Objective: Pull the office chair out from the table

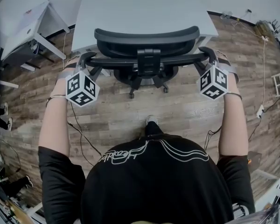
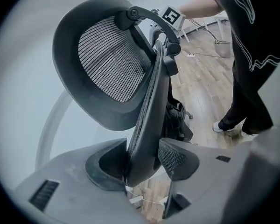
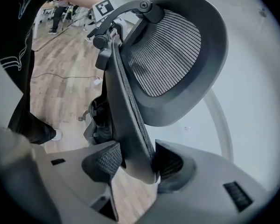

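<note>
Head view, looking steeply down: a person in a black shirt stands on a wood-plank floor (image 1: 177,111) facing a black office chair (image 1: 147,62) whose back is turned toward them. The chair stands right against the near edge of a white table (image 1: 144,8). Its headrest (image 1: 147,35) overlaps the tabletop in the picture, the seat cannot be seen, and two casters (image 1: 131,95) show on the person's side. Both arms reach forward. The left gripper (image 1: 85,58) meets the left end of the backrest (image 1: 126,60) and the right gripper (image 1: 209,56) meets the right end, each with its marker cube (image 1: 81,88) just behind it. One shoe (image 1: 151,120) is planted a little behind the chair. Left gripper view: the two grey jaws close round the dark rim of the backrest, and the pads press it from both sides, so this tool is clamped on the chair. The mesh headrest curves above, and the person's leg (image 2: 245,101) stands on the floor beyond. Right gripper view: it mirrors the left one, with the backrest rim pinched firmly between the textured pads, so this tool grasps the chair too, with the pale tabletop behind. Judged from these views, the two-sided grip is in place, but the chair appears to be close in at the table, so most or all of the pull away from it is left to do.
</note>
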{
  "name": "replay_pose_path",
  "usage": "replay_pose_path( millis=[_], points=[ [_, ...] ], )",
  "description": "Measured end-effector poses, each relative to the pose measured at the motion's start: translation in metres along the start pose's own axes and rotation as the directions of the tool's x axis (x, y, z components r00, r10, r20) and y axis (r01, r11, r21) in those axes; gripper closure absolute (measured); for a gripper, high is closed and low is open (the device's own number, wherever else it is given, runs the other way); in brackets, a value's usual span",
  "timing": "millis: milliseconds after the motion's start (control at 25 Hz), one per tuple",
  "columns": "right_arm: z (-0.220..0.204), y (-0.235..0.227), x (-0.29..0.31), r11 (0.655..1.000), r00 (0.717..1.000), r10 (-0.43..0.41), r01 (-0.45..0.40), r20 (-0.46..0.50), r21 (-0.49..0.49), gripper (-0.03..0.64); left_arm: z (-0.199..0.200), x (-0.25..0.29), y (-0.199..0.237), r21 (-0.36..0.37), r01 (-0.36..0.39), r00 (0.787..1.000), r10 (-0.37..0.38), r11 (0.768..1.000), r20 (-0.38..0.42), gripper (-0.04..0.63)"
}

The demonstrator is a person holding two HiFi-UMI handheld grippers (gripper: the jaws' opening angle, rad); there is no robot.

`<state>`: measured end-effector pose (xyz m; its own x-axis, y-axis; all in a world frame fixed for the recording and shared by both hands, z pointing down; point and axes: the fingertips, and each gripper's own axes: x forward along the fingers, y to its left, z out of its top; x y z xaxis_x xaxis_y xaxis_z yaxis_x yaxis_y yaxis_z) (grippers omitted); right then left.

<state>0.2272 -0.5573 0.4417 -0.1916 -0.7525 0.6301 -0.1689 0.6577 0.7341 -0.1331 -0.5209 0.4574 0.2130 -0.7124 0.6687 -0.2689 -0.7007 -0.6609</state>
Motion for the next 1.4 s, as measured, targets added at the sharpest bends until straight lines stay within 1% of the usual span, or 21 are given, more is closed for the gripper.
replay_pose_path(
  millis=[200,360,560,720,1000,1080,1240,1400],
  points=[
    [0.001,0.011,-0.020,0.999,0.999,-0.051,0.051,-0.010,0.016,0.377,0.001,-0.016,-0.012,0.001,0.005,1.000,-0.005,1.000,0.010,0.394],
    [-0.004,0.044,-0.050,0.997,0.996,-0.072,0.073,-0.045,0.031,0.377,0.000,-0.040,-0.044,0.019,-0.004,1.000,0.004,1.000,0.015,0.394],
    [-0.006,0.073,-0.079,0.996,0.994,-0.081,0.085,-0.078,0.040,0.377,0.001,-0.066,-0.072,0.032,-0.023,0.999,0.022,0.999,0.042,0.394],
    [-0.005,0.090,-0.099,0.995,0.991,-0.082,0.088,-0.107,0.049,0.377,0.001,-0.081,-0.085,0.027,-0.051,0.997,0.050,0.998,0.057,0.393],
    [0.005,0.122,-0.130,0.994,0.988,-0.072,0.082,-0.134,0.067,0.377,-0.010,-0.106,-0.105,0.024,-0.060,0.995,0.058,0.998,0.076,0.393],
    [0.005,0.139,-0.143,0.994,0.988,-0.074,0.084,-0.133,0.075,0.377,-0.011,-0.117,-0.120,0.018,-0.073,0.994,0.071,0.997,0.086,0.390],
    [0.000,0.181,-0.170,0.992,0.988,-0.086,0.096,-0.127,0.079,0.377,-0.015,-0.141,-0.162,0.019,-0.091,0.991,0.088,0.996,0.097,0.388],
    [-0.002,0.203,-0.183,0.991,0.988,-0.096,0.106,-0.117,0.082,0.377,-0.017,-0.157,-0.188,0.021,-0.106,0.990,0.103,0.994,0.095,0.388]
  ],
)
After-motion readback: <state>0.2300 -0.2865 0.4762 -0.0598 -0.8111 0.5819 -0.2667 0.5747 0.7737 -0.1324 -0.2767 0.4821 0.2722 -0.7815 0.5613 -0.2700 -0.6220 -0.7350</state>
